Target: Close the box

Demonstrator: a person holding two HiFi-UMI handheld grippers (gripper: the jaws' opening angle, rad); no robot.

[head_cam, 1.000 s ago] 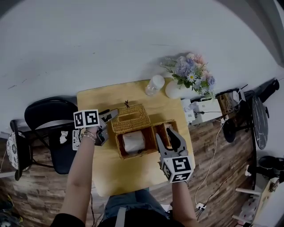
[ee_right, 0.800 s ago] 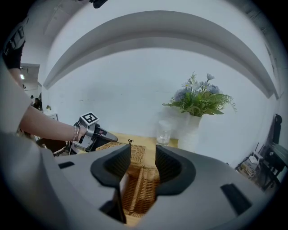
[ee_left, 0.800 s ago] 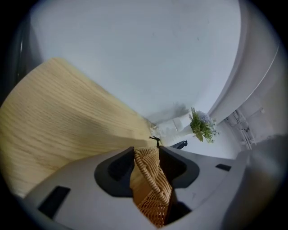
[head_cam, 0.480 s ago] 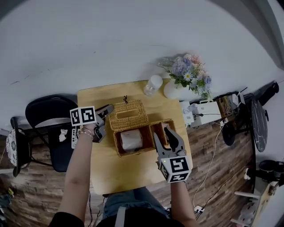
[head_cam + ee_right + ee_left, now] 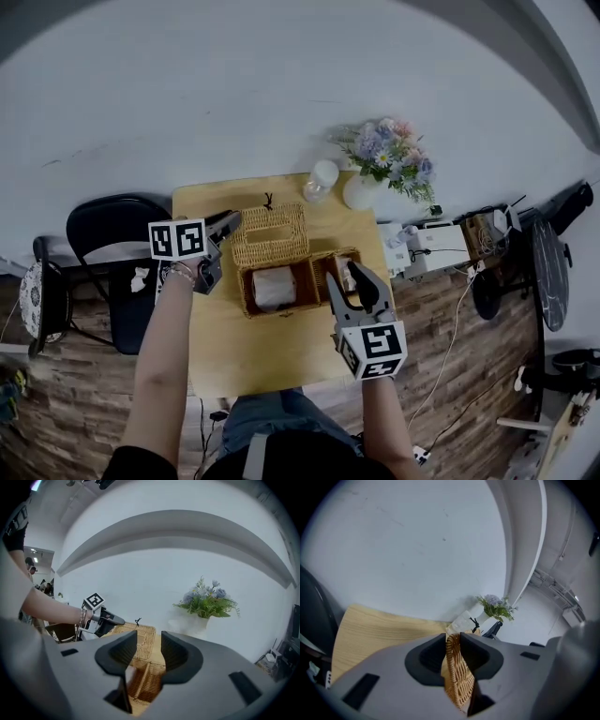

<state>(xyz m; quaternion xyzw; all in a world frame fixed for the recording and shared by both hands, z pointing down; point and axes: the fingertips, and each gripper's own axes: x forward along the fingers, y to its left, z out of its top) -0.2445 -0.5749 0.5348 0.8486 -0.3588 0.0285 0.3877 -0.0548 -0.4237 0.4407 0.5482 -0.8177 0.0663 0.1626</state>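
Observation:
An open wicker box [image 5: 281, 310] sits on the wooden table [image 5: 272, 361], with a white roll [image 5: 274, 287] in its left compartment. Its wicker lid [image 5: 272, 236] is folded back on the far side. My left gripper [image 5: 228, 225] is at the lid's left edge. In the left gripper view the lid [image 5: 457, 679] runs between the jaws of the left gripper [image 5: 453, 638], which are closing and pressing on it. My right gripper [image 5: 352, 278] hangs open over the box's right compartment. In the right gripper view the box [image 5: 143, 686] shows below the right gripper [image 5: 149, 644], nothing between the pads.
A white vase of flowers [image 5: 386, 159] and a pale bottle [image 5: 323, 178] stand at the table's far right corner. A black chair [image 5: 103, 239] is left of the table. White boxes and cables [image 5: 431, 246] lie on the floor to the right.
The left gripper's jaws have come together on the lid's left edge. The right gripper has stayed over the box's right end, barely shifted.

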